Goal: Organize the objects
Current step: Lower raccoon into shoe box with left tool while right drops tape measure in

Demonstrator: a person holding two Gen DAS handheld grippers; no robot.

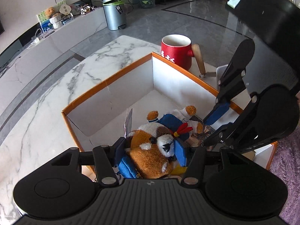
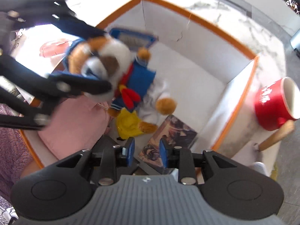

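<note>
My left gripper (image 1: 150,150) is shut on the head of a brown and white plush dog (image 1: 150,153) in a blue sailor suit, held over the orange-rimmed white box (image 1: 108,82). In the right wrist view the plush dog (image 2: 129,78) hangs into the box (image 2: 215,28) with the left gripper (image 2: 91,75) clamped on its head. My right gripper (image 2: 146,151) is open and empty above a picture book (image 2: 172,135) lying in the box. In the left wrist view the right gripper (image 1: 211,129) hovers at the box's right side.
A red mug (image 1: 176,50) with a wooden handle stands on the marble table (image 1: 46,112) beyond the box; it also shows in the right wrist view (image 2: 273,105). A pink cloth (image 2: 75,123) and a blue-framed item (image 2: 133,37) lie in the box.
</note>
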